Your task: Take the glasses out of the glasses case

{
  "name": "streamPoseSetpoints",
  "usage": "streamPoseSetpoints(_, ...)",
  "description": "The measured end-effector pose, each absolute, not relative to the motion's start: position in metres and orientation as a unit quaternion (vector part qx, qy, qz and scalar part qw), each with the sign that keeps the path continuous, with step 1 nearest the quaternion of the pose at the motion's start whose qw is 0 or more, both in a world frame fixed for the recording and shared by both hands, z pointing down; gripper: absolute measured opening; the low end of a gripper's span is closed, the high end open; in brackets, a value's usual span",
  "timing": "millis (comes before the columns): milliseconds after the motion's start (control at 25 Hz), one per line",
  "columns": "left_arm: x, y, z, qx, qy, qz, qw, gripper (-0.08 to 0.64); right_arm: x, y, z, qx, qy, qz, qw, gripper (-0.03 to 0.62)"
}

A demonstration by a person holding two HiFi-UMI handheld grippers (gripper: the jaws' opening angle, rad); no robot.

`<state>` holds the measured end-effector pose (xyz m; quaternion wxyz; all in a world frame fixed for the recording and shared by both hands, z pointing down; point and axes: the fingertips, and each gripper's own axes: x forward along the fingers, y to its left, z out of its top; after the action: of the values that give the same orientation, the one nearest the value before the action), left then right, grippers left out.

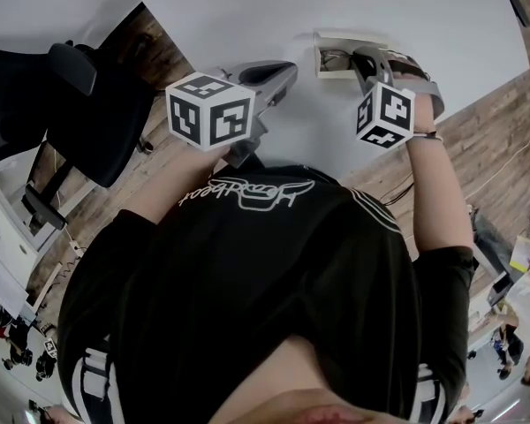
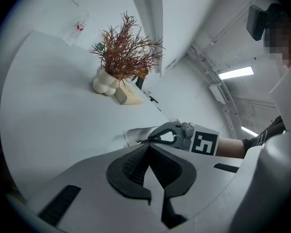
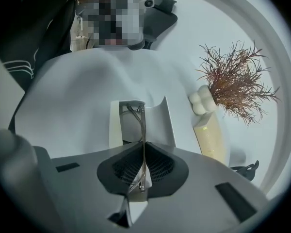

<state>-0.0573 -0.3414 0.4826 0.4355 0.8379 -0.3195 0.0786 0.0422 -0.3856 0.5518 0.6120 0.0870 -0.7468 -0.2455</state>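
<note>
Fingers [image 3: 122,167] on glasses [image 3: 143,125], white table [image 3: 70,115]

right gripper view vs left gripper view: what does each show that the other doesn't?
Right gripper view only: the right gripper shut on the glasses, which run from its jaws into the open case.
Left gripper view only: the left gripper, jaws shut on nothing, the right gripper seen from outside over the case, and the ceiling lights.
Both: the table, the plant and the case.
</note>
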Motion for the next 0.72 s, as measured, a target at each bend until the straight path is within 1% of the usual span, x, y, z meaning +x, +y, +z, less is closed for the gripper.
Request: streamPoseSetpoints(720,-0.067,-0.344,0.479,0.84,-0.336,0.079,0.419,0.007,0.041,-0.401,0.538,0.124,-0.722,-0.295,0.613,0.02)
